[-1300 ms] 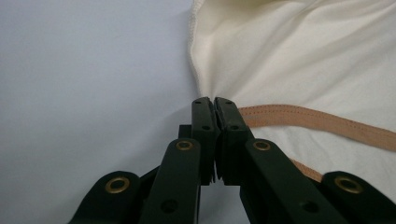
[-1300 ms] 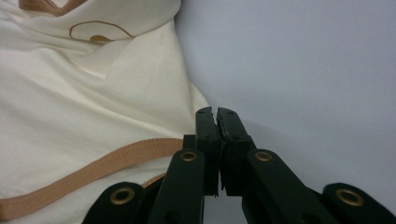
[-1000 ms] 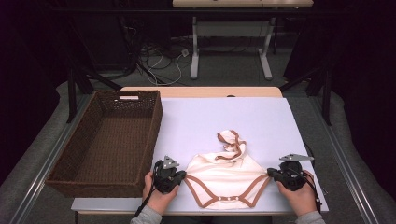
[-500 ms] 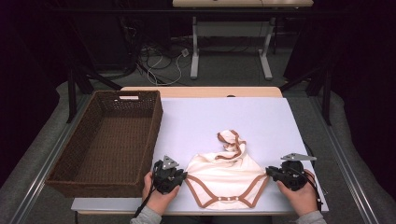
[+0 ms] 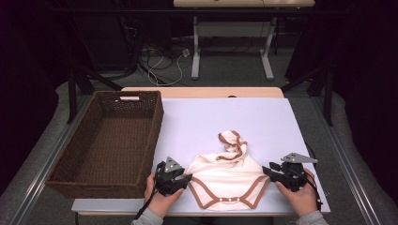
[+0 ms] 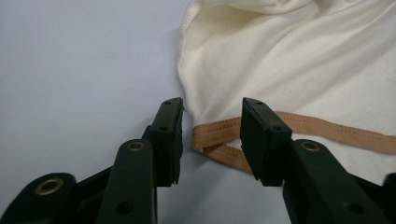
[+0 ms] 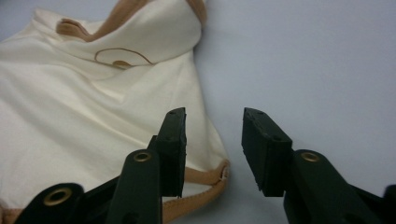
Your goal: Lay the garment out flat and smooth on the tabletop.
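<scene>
A cream baby bodysuit [image 5: 225,180] with tan trim lies flat near the table's front edge, its neck end bunched toward the middle. My left gripper [image 5: 187,177] rests at its lower left corner. In the left gripper view the jaws [image 6: 211,116] have just been opening, and the tan trim corner [image 6: 215,136] lies loose between them, untouched by the pads. My right gripper [image 5: 266,169] sits at the lower right corner. Its jaws [image 7: 212,122] have also just been opening, and the bodysuit's trimmed corner [image 7: 205,177] lies by the left jaw, free of the pads.
A dark wicker basket [image 5: 155,136] stands along the left side of the pale table [image 5: 225,117], close to my left hand. Bare tabletop stretches behind and to the right of the bodysuit. Beyond the far edge are desk legs and cables on the floor.
Both grippers have parted their jaws at the bodysuit's lower corners. Hands and bodysuit have stayed where they were.
</scene>
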